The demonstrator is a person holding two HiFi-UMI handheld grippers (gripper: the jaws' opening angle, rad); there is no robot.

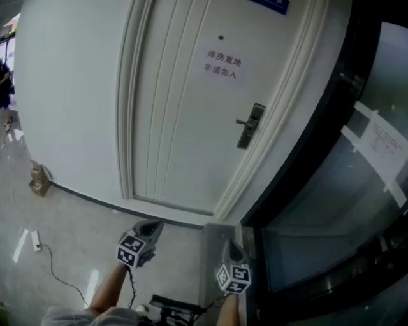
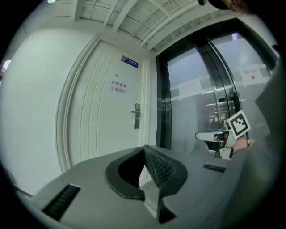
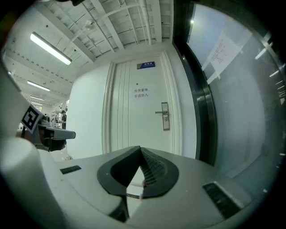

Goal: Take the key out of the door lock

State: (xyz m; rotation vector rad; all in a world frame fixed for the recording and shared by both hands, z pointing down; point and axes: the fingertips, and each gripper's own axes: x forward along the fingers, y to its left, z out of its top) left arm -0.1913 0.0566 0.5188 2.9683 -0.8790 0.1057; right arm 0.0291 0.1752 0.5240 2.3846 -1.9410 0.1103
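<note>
At twelve o'clock from both claws stands a white panelled door (image 1: 185, 114), closed in its frame, with a paper notice (image 1: 223, 63) stuck on it and a blue plate (image 1: 271, 5) above. Its lock (image 1: 250, 125), a metal plate with a lever handle pointing to nine o'clock, sits by the door's right edge; the key is too small to make out there. The left claw (image 2: 144, 148) is clenched on nothing, tips together, and so is the right claw (image 3: 140, 149) (both held level, well apart from the door). At three o'clock runs a dark-framed glass wall (image 1: 331, 210) with a printed sheet (image 1: 382, 143) taped to it. The floor (image 1: 76, 216) is pale and glossy. At nine o'clock a small cardboard box (image 1: 39, 180) stands against the white wall (image 1: 70, 95), and at eight o'clock a white power strip (image 1: 36, 240) lies on the floor with a thin cable trailing from it. Overhead, the right gripper view shows a ribbed white ceiling (image 3: 116, 27) with tube lights (image 3: 51, 48)
</note>
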